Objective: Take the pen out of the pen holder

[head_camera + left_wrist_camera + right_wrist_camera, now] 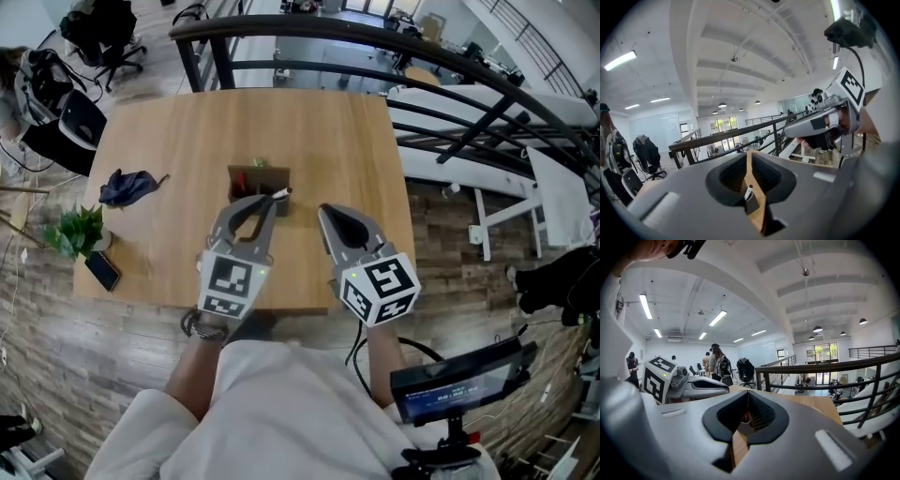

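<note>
Nearest, the left gripper [270, 199] and right gripper [325, 211] hover over the table [169, 131]. Each has its jaws drawn almost together, a thin slit between them, gripping nothing. Just beyond the left gripper's tips, in line with its slit, the pen [280, 194] stands in the pen holder [255, 175].

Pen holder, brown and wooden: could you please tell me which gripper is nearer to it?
Left. The left gripper is at the brown wooden pen holder's near right corner; the right gripper sits apart, to its right.
</note>
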{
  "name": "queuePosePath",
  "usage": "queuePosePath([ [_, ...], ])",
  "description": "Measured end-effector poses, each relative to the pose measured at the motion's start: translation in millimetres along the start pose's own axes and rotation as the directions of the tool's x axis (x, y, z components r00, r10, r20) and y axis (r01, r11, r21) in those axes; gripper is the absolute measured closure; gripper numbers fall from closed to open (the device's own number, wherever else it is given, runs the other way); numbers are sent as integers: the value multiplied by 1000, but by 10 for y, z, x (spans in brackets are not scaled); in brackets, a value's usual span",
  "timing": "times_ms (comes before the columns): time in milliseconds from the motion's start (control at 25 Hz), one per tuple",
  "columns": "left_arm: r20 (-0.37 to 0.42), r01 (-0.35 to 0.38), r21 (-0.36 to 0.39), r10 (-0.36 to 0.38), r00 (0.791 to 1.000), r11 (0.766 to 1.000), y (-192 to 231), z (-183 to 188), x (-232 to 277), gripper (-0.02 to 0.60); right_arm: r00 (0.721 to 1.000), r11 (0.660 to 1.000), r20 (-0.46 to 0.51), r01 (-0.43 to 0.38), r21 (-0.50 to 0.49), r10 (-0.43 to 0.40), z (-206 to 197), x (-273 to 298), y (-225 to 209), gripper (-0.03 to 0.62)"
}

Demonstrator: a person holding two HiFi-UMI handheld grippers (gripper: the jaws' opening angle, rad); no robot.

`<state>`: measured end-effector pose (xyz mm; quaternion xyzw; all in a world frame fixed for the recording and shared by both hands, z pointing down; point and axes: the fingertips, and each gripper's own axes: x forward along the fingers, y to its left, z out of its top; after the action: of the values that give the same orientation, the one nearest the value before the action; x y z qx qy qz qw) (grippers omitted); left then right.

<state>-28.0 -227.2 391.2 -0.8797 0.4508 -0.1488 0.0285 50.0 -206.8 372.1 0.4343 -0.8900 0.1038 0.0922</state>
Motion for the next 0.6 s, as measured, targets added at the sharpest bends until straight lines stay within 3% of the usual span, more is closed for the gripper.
queuePosePath([
  [600,-99,76,18,-74,992,997,70,-330,321,538,997,997,-70,29,69,-24,-287,253,-158,572],
])
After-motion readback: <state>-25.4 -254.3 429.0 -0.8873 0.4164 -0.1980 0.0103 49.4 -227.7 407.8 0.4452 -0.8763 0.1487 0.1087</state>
